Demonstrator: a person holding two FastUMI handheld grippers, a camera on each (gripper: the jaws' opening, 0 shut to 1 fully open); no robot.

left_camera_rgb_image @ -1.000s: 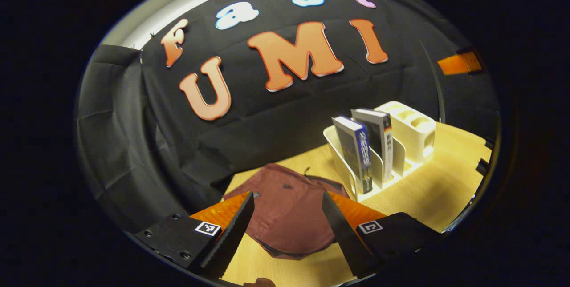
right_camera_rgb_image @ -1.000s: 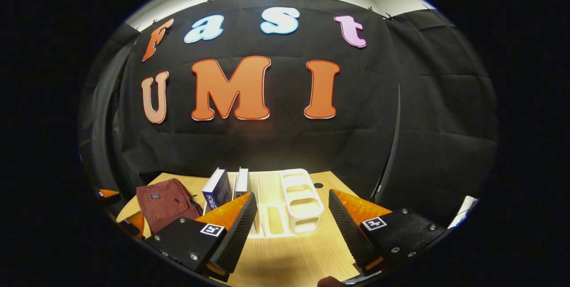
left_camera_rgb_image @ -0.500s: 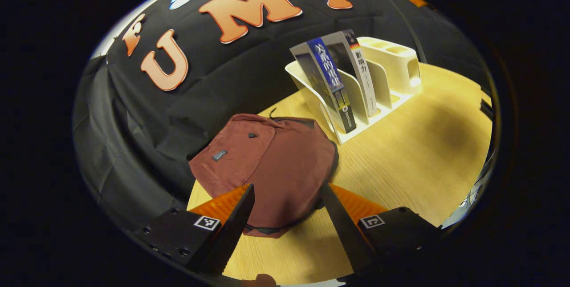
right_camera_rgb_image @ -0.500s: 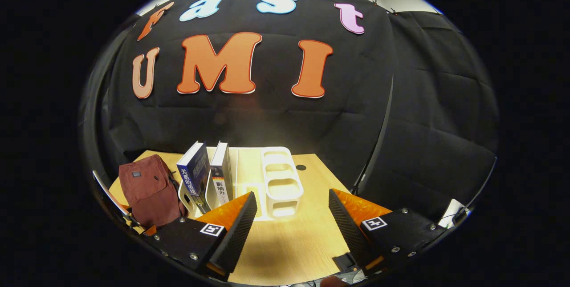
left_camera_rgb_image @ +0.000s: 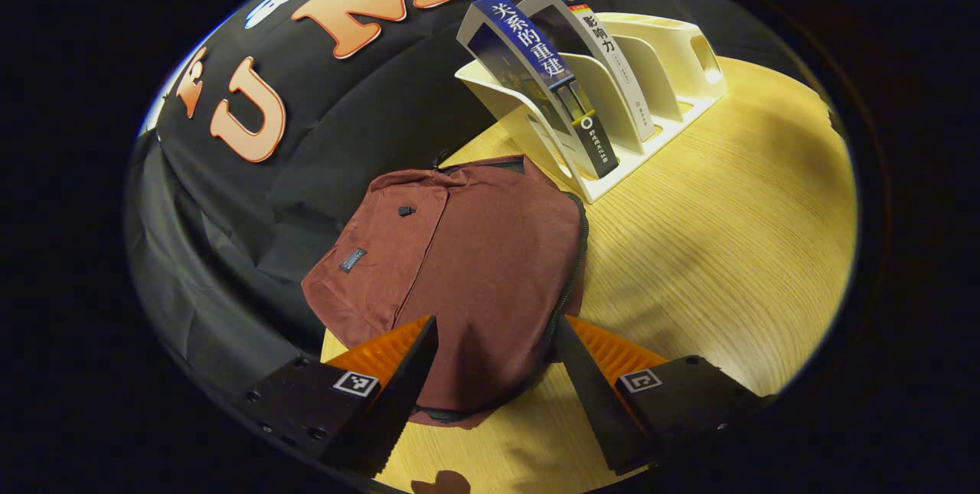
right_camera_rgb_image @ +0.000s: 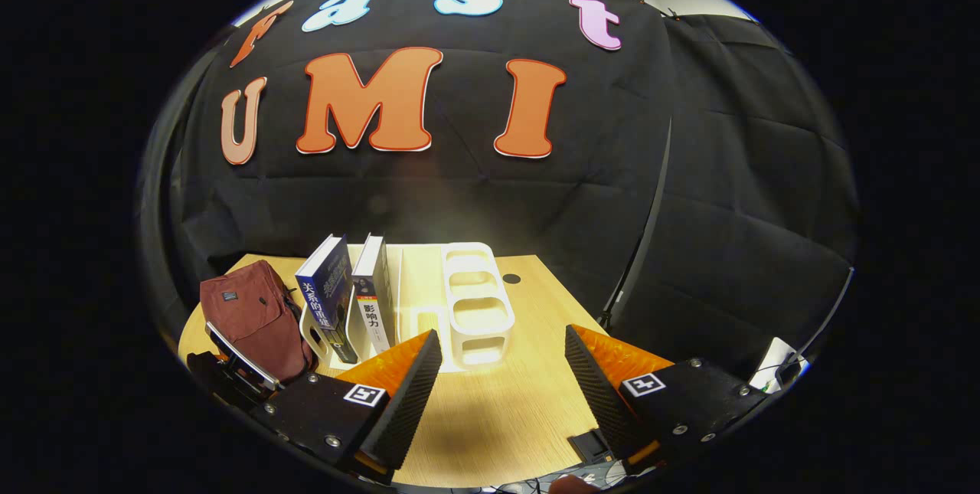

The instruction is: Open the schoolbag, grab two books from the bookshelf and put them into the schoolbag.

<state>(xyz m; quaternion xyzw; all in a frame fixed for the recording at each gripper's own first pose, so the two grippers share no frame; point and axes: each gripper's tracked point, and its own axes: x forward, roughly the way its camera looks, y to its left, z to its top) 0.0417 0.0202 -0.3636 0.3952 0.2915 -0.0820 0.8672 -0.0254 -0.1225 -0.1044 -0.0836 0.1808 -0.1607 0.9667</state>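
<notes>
Task looks barely started: schoolbag (left_camera_rgb_image: pixel 467 264) lies flat on the wooden surface (left_camera_rgb_image: pixel 712 226), zip apparently closed, and both books still stand in the bookshelf (left_camera_rgb_image: pixel 651 103), so opening + two pick-ups + two drops all remain, by my read. Left gripper (left_camera_rgb_image: pixel 490 394) hangs just over the bag's near edge w/ jaws spread wide, holding nothing. Right gripper (right_camera_rgb_image: pixel 501 387) is also spread wide and empty, well back from the rack. Bag is dark red fabric, soft, slumped, small label and a zip pull on the front, dark zip running round its rim. Blue book (left_camera_rgb_image: pixel 536 73) and white-spined book (left_camera_rgb_image: pixel 605 57) lean in adjacent slots, just beside the bag.
</notes>
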